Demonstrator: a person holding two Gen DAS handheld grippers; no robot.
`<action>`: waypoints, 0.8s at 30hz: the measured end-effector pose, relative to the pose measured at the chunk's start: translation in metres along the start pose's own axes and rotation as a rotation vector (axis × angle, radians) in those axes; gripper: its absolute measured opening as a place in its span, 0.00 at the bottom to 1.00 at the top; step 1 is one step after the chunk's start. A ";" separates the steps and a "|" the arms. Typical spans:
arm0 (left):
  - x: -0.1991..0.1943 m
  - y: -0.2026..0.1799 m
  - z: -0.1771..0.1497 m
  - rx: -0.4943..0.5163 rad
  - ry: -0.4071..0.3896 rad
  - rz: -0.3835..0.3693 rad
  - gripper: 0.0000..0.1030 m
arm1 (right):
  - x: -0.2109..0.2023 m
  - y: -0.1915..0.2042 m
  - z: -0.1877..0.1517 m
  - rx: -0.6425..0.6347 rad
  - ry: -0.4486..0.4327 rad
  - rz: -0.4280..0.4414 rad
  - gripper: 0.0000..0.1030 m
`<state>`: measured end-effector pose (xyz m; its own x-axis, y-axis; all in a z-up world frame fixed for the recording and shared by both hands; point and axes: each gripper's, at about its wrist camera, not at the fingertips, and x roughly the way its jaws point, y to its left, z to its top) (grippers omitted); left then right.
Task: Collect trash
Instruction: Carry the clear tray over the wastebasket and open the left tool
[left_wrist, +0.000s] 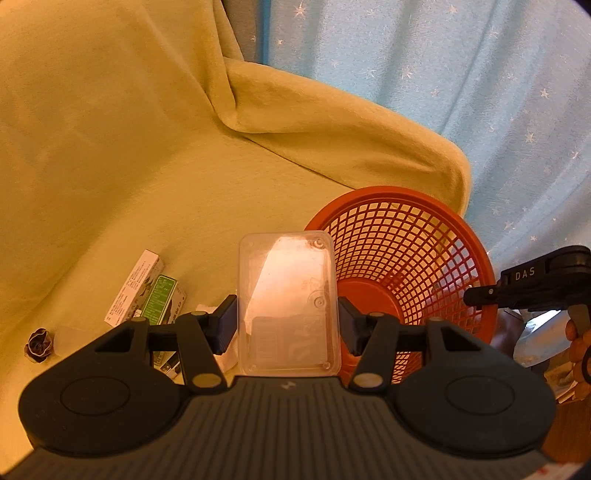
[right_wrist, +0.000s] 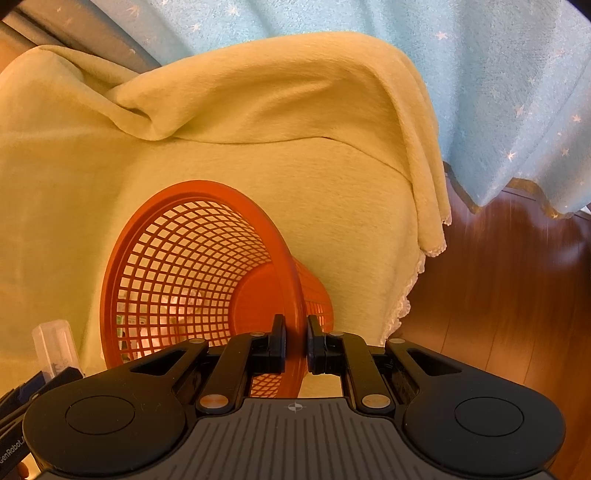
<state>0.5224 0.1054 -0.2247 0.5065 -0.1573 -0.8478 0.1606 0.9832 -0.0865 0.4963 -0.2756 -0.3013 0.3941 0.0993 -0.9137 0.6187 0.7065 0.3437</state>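
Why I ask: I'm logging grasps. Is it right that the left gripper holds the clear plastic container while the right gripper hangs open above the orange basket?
Not quite. The right gripper is not open: the right wrist view shows it shut on the rim of the orange basket. The left gripper does hold the clear plastic container.

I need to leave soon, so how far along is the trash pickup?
Nothing is visibly binned yet. The left gripper holds a clear plastic container near the orange basket, whose rim the right gripper clamps. Still on the yellow cover: two small boxes and a crumpled wrapper.
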 end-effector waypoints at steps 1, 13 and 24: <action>0.001 -0.001 0.000 0.002 0.000 -0.001 0.50 | 0.000 0.000 0.000 0.000 0.000 0.001 0.07; 0.008 -0.013 0.004 0.024 0.000 -0.031 0.50 | 0.000 0.002 0.000 -0.009 0.001 0.002 0.07; 0.015 -0.023 0.006 0.032 0.002 -0.056 0.50 | -0.001 0.002 0.000 -0.013 0.002 0.001 0.07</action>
<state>0.5310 0.0799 -0.2326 0.4939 -0.2119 -0.8433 0.2157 0.9694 -0.1172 0.4968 -0.2742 -0.3001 0.3931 0.1015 -0.9139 0.6096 0.7153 0.3417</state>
